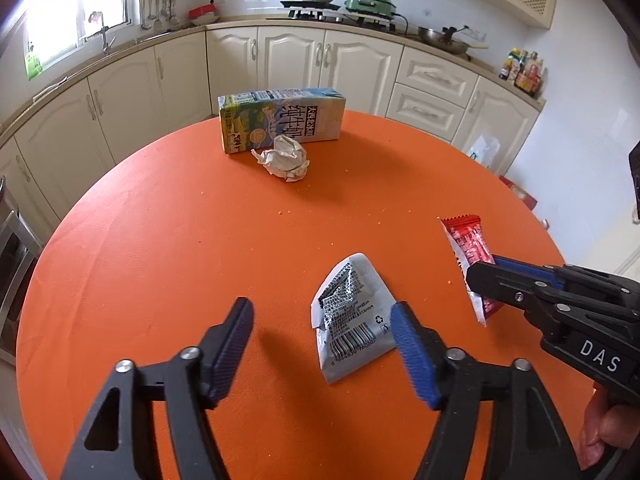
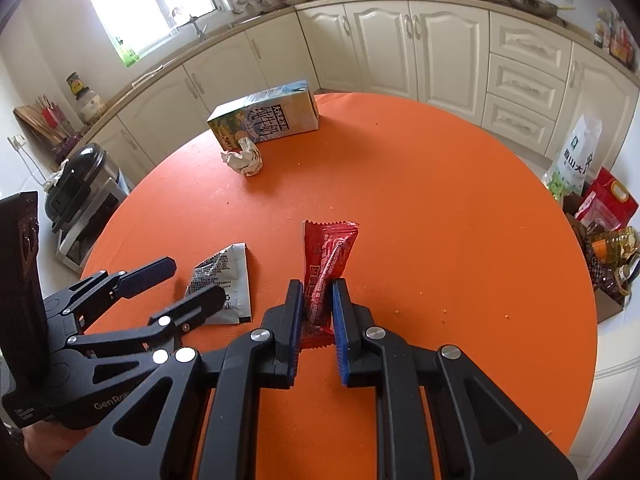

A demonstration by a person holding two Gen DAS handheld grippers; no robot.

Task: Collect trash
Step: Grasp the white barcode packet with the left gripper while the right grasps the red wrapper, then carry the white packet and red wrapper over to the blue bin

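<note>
Cream kitchen cabinets (image 1: 280, 60) curve behind an orange tabletop (image 1: 160, 240). Far back, a milk carton (image 1: 280, 118) lies on its side with a crumpled paper ball (image 1: 284, 158) touching its front. Nearer, the left gripper (image 1: 322, 330) spreads wide with nothing between its fingers, its blue pad at the edge of a silver sachet (image 1: 352, 316) lying flat. On the right, the right gripper (image 2: 316, 304) pinches a red snack wrapper (image 2: 328, 256), clamped at its lower half, the top sticking up free.
</note>
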